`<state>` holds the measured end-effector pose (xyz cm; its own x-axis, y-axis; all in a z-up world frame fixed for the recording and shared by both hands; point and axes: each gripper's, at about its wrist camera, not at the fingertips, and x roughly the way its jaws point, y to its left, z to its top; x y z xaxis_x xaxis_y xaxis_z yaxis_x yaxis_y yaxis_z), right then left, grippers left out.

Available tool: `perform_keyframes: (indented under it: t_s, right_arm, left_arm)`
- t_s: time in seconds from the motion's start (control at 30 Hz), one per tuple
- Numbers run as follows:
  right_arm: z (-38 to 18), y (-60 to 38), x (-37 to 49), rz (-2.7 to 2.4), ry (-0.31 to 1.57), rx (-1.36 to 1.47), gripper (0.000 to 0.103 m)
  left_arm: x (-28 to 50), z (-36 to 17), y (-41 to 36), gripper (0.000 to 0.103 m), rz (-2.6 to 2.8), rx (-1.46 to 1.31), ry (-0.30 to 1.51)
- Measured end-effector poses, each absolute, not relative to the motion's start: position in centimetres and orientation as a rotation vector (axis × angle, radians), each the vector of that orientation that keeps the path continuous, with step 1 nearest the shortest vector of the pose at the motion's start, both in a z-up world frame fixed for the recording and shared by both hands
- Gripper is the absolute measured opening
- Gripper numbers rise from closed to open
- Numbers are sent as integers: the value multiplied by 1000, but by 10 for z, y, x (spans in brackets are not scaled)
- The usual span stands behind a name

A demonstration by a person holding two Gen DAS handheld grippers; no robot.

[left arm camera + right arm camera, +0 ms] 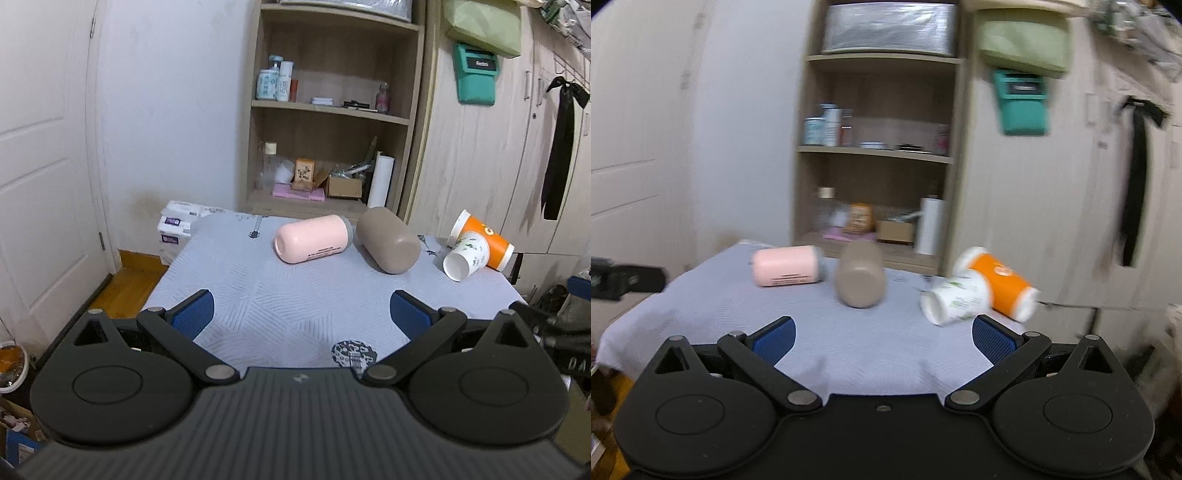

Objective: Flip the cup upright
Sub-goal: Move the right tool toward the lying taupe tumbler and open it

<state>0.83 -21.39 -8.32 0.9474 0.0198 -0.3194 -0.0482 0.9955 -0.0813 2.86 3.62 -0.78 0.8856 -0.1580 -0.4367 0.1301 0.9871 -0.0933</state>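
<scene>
Four cups lie toppled on the grey quilted desk (258, 295). Left of the brown rounded plastic cup (388, 240) rests a pink one (312, 238); right of it, a white paper cup (466, 255) touches an orange one (487, 240). Left claw (301, 314) and right claw (882, 338) gape wide, empty.

pink plastic tumbler (312, 239) | taupe plastic tumbler (388, 240) | orange-banded paper cup (484, 238) | green-printed white paper cup (466, 255) | pale-blue line-patterned tablecloth (277, 295) | blue ribbed gripper pads (194, 314)
</scene>
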Motion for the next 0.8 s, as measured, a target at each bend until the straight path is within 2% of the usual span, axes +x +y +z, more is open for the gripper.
perform_keyframes:
  t_s: [0.1, 0.23, 0.6, 0.8]
  right_arm:
    - [-85, -221, 38, 145, 341, -19, 103]
    - [-86, -225, 90, 308, 452, 27, 103]
    - [-97, -200, 198, 284, 559, -201, 103]
    - [-111, -206, 238, 253, 577, -193, 103]
  left_arm:
    - [50, -11, 34, 103, -163, -53, 480]
    - [89, -18, 32, 103, -180, -81, 510]
    - [177, -54, 24, 101, -223, -202, 605]
    - [199, -71, 33, 101, -235, -313, 668]
